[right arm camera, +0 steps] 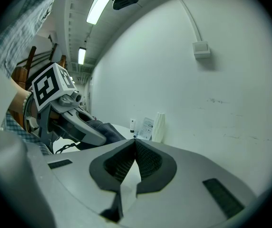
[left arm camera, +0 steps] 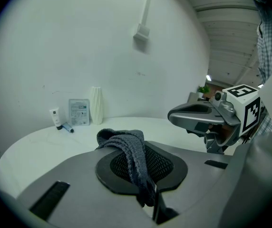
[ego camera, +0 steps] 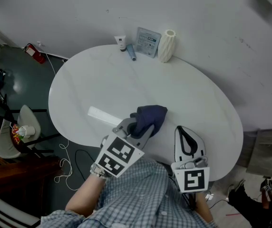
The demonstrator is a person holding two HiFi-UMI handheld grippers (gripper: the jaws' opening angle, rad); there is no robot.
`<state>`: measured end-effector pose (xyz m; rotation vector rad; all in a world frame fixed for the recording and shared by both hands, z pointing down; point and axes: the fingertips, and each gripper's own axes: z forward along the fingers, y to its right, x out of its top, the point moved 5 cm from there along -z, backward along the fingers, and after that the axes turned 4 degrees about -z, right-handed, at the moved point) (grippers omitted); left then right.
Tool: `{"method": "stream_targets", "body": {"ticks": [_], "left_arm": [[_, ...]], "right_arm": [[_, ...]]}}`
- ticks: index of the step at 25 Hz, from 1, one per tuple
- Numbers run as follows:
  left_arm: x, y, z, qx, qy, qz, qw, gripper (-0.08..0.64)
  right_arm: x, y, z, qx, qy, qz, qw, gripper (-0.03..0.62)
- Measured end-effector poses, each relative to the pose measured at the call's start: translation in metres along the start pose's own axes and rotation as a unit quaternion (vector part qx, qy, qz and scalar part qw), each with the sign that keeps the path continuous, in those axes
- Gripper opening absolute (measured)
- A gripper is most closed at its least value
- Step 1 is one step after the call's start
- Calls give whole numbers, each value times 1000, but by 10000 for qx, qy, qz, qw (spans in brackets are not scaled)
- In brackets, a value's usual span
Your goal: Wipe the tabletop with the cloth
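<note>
A dark blue cloth [ego camera: 151,115] lies bunched on the white oval tabletop [ego camera: 98,80] near its front edge. My left gripper [ego camera: 138,125] is shut on the cloth's near end. In the left gripper view the knitted cloth [left arm camera: 122,139] drapes out between the jaws of my left gripper [left arm camera: 137,169]. My right gripper [ego camera: 180,128] hovers to the right of the cloth, over the table's front edge, apart from it. Its jaws meet at the tip in the right gripper view [right arm camera: 135,139], with nothing between them.
At the table's far edge stand a white ribbed vase [ego camera: 167,45], a flat packet [ego camera: 148,35], a white tube [ego camera: 121,42] and a small blue tube [ego camera: 131,52]. A white strip [ego camera: 102,115] lies left of the cloth. A chair [ego camera: 16,133] stands on the floor at left.
</note>
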<state>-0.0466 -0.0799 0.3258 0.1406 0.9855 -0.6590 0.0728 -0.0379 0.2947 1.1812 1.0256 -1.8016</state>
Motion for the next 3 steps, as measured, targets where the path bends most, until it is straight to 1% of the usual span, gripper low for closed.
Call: {"method": "stream_targets", "body": {"ticks": [3], "left_arm": [[-1,1,0,-12,0,-2,10000,34]], "right_arm": [[-1,-1,-1,5,-28,-3,10000,9]]}}
